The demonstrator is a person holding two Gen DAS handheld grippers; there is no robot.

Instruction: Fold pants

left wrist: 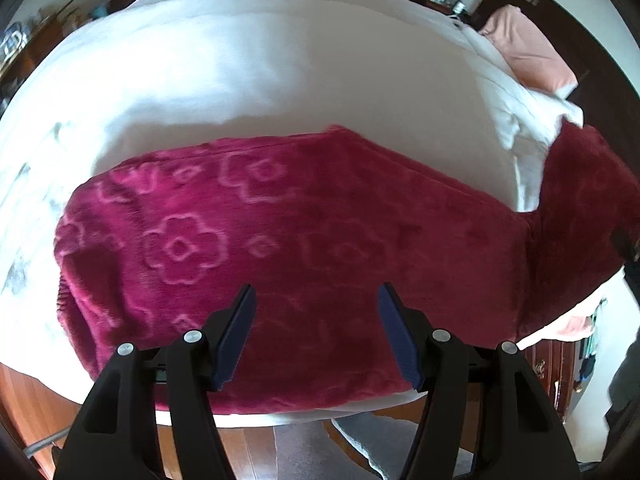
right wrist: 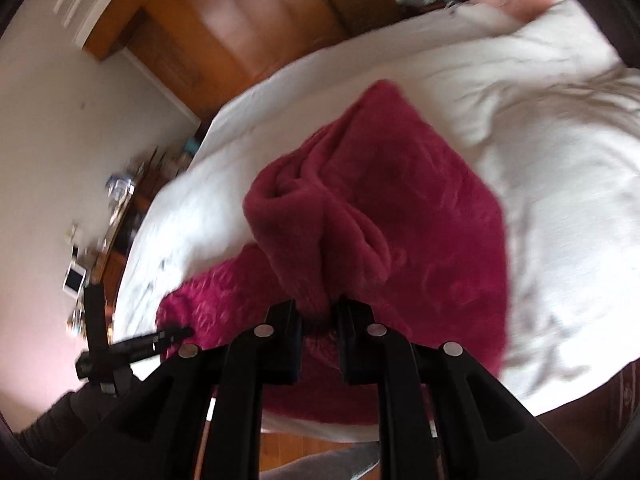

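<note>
The crimson fleece pants [left wrist: 280,248] with an embossed flower pattern lie spread across the near side of a white bed [left wrist: 248,68]. My left gripper [left wrist: 316,300] is open and empty, just above the pants' near edge. In the right wrist view my right gripper [right wrist: 318,312] is shut on a bunched end of the pants [right wrist: 360,208], lifted off the bed with folds hanging from the jaws. That raised end shows at the far right of the left wrist view [left wrist: 580,200]. The left gripper [right wrist: 136,346] shows at the lower left of the right wrist view.
A pink pillow [left wrist: 528,52] and rumpled white duvet [right wrist: 540,140] lie at the head of the bed. A wooden wardrobe [right wrist: 224,28] stands beyond the bed. A cluttered dresser [right wrist: 116,216] is at the side. Wood floor and a grey rug [left wrist: 360,432] lie below the bed edge.
</note>
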